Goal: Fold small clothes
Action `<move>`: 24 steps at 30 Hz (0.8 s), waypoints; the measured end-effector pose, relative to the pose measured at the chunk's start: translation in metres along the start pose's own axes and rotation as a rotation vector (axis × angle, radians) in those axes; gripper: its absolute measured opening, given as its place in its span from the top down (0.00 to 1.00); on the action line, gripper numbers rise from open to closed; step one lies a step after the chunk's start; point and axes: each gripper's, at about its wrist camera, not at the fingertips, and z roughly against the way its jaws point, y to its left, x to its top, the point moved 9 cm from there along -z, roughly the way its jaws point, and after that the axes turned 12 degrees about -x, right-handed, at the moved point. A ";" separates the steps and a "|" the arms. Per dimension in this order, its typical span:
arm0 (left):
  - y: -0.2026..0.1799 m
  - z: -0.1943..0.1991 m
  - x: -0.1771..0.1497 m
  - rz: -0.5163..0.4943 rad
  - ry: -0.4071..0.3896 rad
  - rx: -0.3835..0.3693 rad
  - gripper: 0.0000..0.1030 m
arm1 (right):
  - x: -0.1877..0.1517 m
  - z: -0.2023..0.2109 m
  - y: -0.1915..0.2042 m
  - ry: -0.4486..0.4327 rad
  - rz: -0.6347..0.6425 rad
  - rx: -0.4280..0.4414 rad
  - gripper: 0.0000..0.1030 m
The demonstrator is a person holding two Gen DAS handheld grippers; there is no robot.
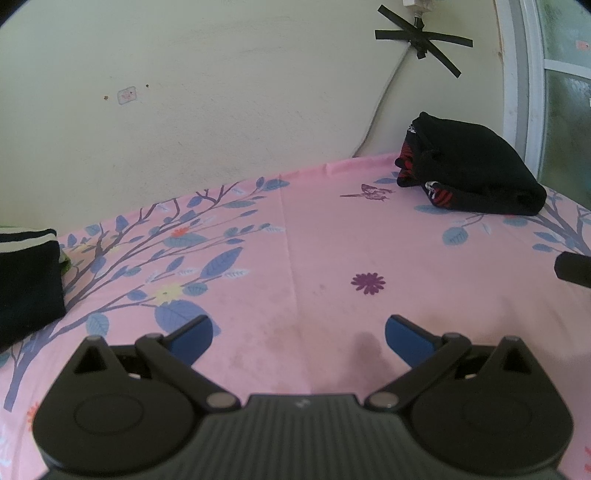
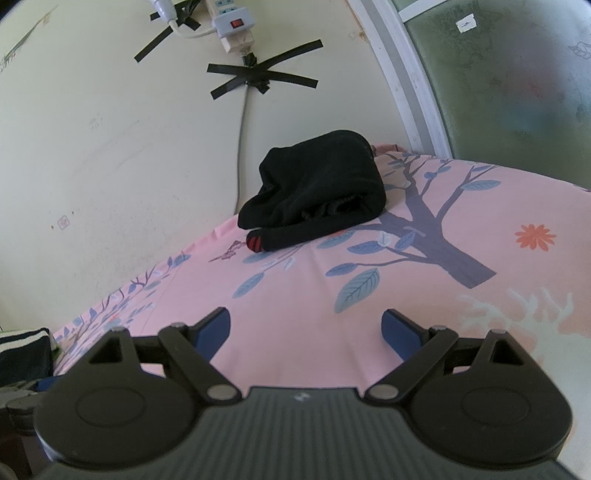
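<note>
In the left wrist view a dark garment [image 1: 26, 280] with pale stripes lies at nine o'clock on the pink sheet [image 1: 325, 236], partly cut off by the frame, with a sliver of something green just beside it. The left gripper [image 1: 298, 334] hangs over bare sheet at six o'clock, its jaws spread wide and holding nothing. A black bundle [image 1: 476, 170] with red-and-white trim sits at two o'clock near the wall, under the taped cable [image 1: 419, 40]; whether it is one piece or several stacked I cannot tell. At three o'clock a dark tip [image 1: 572, 271] pokes in, probably the other tool. In the right wrist view the striped cloth shows again at eight o'clock, and the right gripper [image 2: 306, 332] also stands wide open and empty, facing the bundle at twelve o'clock, well apart from it. The power strip [image 2: 229, 22] hangs at eleven o'clock, the window [image 2: 517, 74] at two. My reading: this is a pause between garments, the bundle looking already folded and set aside, the striped piece likely next. That would call for the left tool to swing toward nine o'clock, pinch an edge and draw the piece onto the open middle. No basket or box is in view, so nothing is held in any.
</note>
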 end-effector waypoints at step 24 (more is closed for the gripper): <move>0.001 -0.001 0.000 0.000 0.007 -0.018 0.00 | 0.000 0.000 0.000 0.000 0.000 0.002 0.14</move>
